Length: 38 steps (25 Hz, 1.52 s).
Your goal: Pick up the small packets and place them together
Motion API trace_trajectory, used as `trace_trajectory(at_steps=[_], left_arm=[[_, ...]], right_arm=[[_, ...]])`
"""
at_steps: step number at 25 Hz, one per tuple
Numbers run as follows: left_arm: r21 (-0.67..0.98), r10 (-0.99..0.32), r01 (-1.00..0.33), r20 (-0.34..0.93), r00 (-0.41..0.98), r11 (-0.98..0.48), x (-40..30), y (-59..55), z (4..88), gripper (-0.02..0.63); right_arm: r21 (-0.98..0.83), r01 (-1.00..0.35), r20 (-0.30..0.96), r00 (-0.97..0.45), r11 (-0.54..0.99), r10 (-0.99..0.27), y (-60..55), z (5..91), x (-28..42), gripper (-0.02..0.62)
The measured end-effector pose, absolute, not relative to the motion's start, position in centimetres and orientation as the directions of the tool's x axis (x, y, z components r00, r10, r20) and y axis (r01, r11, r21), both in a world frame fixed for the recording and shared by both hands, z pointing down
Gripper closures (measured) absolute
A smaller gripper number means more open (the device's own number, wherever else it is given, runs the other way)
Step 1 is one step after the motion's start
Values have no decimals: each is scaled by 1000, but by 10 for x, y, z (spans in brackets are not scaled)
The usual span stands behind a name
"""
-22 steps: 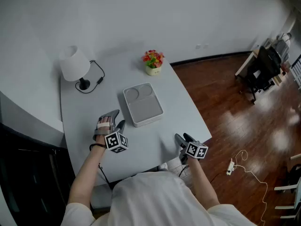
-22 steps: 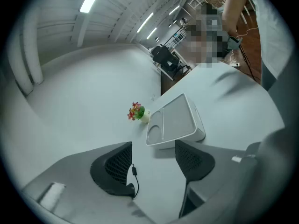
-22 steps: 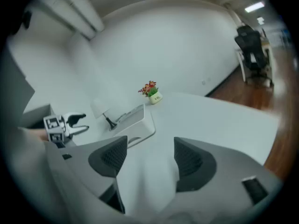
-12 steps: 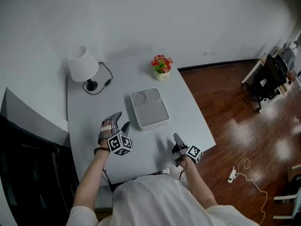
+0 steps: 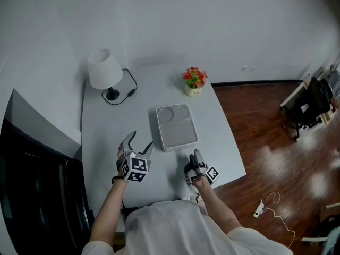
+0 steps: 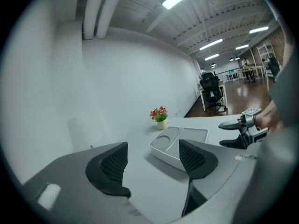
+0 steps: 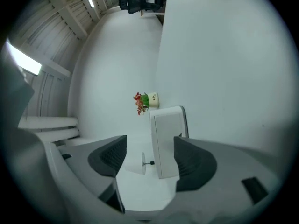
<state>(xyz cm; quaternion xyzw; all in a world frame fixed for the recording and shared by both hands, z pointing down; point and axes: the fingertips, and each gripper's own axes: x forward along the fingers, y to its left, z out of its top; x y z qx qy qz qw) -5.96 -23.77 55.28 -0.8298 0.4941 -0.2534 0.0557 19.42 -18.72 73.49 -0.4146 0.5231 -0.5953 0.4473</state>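
The grey table (image 5: 106, 142) shows no small packets in any view, so I cannot tell which way they lie from either hand or how they point. The white tray (image 5: 178, 134), empty, is the only likely gathering spot; its long axis runs 12 to 6 in the head view. The lamp (image 5: 104, 69) stands at its 10 o'clock. The left gripper (image 5: 141, 140) has the tray at 2 o'clock, the right gripper (image 5: 194, 157) at 11. Both are near the tray's near edge, jaws apart and holding nothing. A flower pot (image 5: 195, 82) sits at the tray's 1 o'clock.
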Motion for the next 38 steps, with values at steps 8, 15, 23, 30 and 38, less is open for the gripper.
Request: trace_trajectory(at_steps=[8,15,23,30,38], left_arm=[[-171,-882,-894,320,347,-414,-73,-219,539,258],[-57,-900,-928,274,340,-368,-84,-207,520,258],[-40,-906,-934,261,333,-354,-94,-199,520,258],[-1,-911,-932,212,354,-362,-90,-191,514,258],[24,-906,-928,205,370,-373,-90,-182,514,258]], right_arm=[[-989,122,42,-308,-84,-950,-220,742,158,181],[-983,173,19,-230,-60,-973,-246,746,160,181],[-980,188,34,-175,-68,-984,-253,763,165,254],[-974,211,40,-203,-84,-978,-247,761,161,334],[-981,164,63,-220,-100,-973,-234,757,157,357]])
